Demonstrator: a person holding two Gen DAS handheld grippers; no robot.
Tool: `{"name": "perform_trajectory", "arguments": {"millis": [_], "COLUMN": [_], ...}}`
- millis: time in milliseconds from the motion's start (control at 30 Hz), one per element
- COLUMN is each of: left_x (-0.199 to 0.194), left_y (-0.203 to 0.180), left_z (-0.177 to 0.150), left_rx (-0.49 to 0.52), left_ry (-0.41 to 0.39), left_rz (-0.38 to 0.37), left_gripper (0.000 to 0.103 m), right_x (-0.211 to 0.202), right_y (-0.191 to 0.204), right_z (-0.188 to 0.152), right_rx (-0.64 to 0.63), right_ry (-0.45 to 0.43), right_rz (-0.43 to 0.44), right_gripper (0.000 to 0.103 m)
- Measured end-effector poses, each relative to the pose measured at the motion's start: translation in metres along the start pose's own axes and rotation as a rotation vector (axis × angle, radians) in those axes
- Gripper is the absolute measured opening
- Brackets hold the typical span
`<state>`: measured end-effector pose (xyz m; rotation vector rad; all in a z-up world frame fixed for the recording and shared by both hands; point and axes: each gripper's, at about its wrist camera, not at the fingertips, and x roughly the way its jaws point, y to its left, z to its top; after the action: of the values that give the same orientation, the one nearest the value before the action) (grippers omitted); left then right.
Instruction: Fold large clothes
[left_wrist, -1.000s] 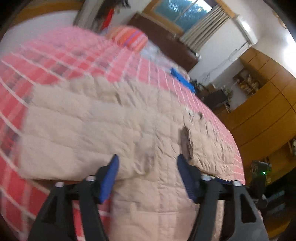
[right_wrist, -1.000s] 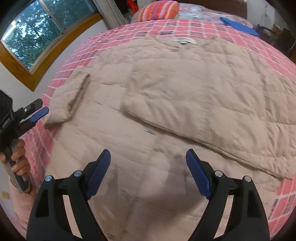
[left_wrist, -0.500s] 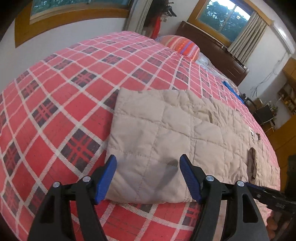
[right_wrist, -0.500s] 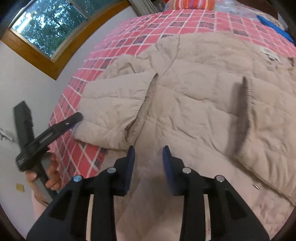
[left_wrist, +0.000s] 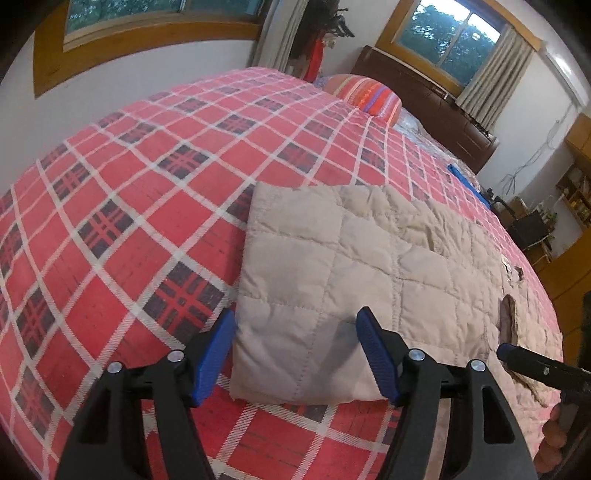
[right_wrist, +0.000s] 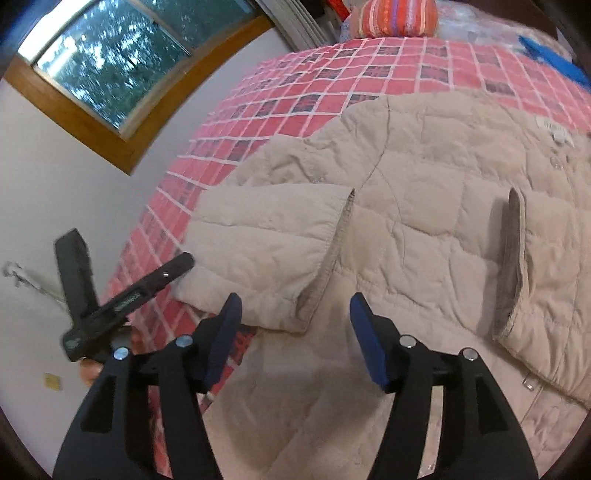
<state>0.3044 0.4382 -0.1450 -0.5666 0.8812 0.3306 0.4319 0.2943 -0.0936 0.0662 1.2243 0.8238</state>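
Beige quilted jacket (right_wrist: 424, 206) flat on plaid bedspread (left_wrist: 129, 206); both grippers spread, empty.

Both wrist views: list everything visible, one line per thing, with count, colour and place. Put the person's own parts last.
Quilted jacket: one, beige, spread on the bed, both sleeves folded across its body.
Bedspread: one, red plaid with white lines, under the jacket.
Pillow: one, orange striped, at the head of the bed.
Headboard: one, dark brown, behind the pillow.
Blue item: one, flat, on the far side of the bed; cannot tell what it is.
Windows: two, wood-framed, on the walls.
Curtain: one, pale, beside the far window.
Wardrobe: one, brown wood, far right in the left wrist view.
Left gripper: black with blue pads, open, over the folded sleeve's corner.
Right gripper: black with blue pads, open, above the jacket's lower edge.
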Motion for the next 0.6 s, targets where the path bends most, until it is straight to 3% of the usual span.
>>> {"name": "perform_trajectory", "arguments": {"millis": [100,233,333,433,500,600], "left_x": [-0.008,-0.018,-0.006,0.011,0.014,0.005], "left_y": [0.006,0.020,0.029,0.031,0.028,0.020], "left_z": [0.000,0.005,0.010,0.010,0.009,0.008], "left_rx": [-0.026,-0.055,-0.086,-0.110,-0.118,-0.112], "left_ry": [-0.015,-0.043,0.003,0.078,0.072,0.054], "left_rz": [-0.021,0.015,-0.031,-0.105,-0.096,-0.120], "left_gripper": [0.069,0.071,0.068,0.030,0.016,0.007], "right_x": [0.019,0.036,0.039,0.038,0.035,0.026], "right_y": [-0.002,-0.008,-0.010,-0.011,-0.012,-0.011], "right_z": [0.002,0.001,0.000,-0.001,-0.001,-0.001], "right_rx": [0.023,0.035,0.036,0.037,0.040,0.028], "right_ry": [0.048,0.069,0.067,0.065,0.061,0.044], "right_rz": [0.020,0.011,0.013,0.019,0.030,0.030], "right_gripper": [0.056,0.039,0.024,0.015,0.012,0.009]}}
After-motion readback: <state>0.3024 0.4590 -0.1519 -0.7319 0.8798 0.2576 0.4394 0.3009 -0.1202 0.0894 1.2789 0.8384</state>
